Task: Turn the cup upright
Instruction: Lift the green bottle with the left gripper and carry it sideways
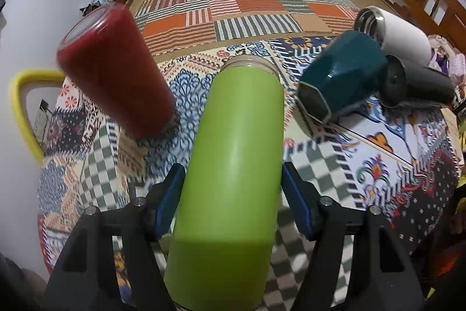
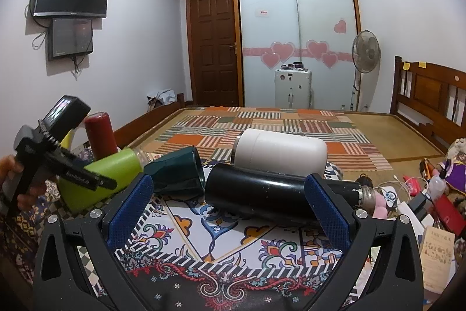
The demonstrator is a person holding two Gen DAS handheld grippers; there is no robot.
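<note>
My left gripper point(image 1: 233, 188) is shut on a lime-green cup point(image 1: 233, 165), its blue pads on both sides of the body; the cup is tilted with its mouth pointing away. In the right wrist view the green cup point(image 2: 102, 177) and the left gripper point(image 2: 58, 162) sit at the left. My right gripper point(image 2: 227, 194) is open and empty, low over the patterned cloth point(image 2: 227, 238), facing a black cup point(image 2: 256, 191) lying on its side. A teal cup point(image 1: 340, 77) point(image 2: 177, 174) and a white cup point(image 1: 399, 34) point(image 2: 279, 150) also lie on their sides.
A dark red cup point(image 1: 116, 69) point(image 2: 100, 136) stands at the left with its base up. A yellow chair frame point(image 1: 20, 107) is beyond the left edge. Clutter of papers and cables point(image 2: 422, 200) lies at the right. A wooden headboard point(image 2: 431, 95) is at the far right.
</note>
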